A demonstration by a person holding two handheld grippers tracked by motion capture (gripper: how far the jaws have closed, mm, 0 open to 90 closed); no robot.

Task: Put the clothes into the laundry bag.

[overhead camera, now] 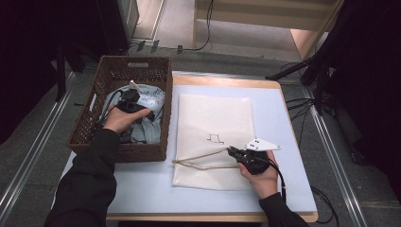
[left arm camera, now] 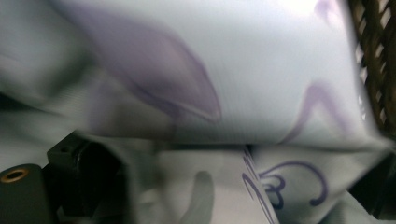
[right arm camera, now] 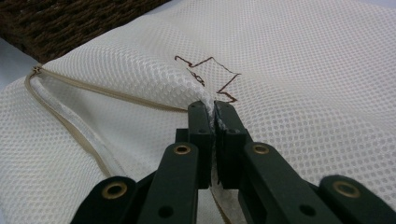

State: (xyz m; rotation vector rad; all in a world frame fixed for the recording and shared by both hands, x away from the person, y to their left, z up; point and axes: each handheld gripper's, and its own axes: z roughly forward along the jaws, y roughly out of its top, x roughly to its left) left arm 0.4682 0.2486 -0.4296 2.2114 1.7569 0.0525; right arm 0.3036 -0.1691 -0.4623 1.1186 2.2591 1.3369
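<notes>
Right gripper [right arm camera: 212, 109] has its jaws clamped on the mesh bag's [overhead camera: 213, 118] open edge right of the basket [overhead camera: 156, 137], while the left gripper [overhead camera: 128, 101], jaws probably apart (blurry), is down among clothes [left arm camera: 261, 70] inside it.

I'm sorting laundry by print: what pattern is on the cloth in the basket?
Pale grey-blue cloth with purple line markings, clearest in the left gripper view.

Blurred cloth, hidden jaw tips

In the left gripper view the pale printed garment [left arm camera: 261, 93] is smeared by blur, its purple print unreadable, and it covers the left gripper's [overhead camera: 128, 100] jaw tips; the wicker basket [left arm camera: 376, 60] is cut off at the right edge.
</notes>
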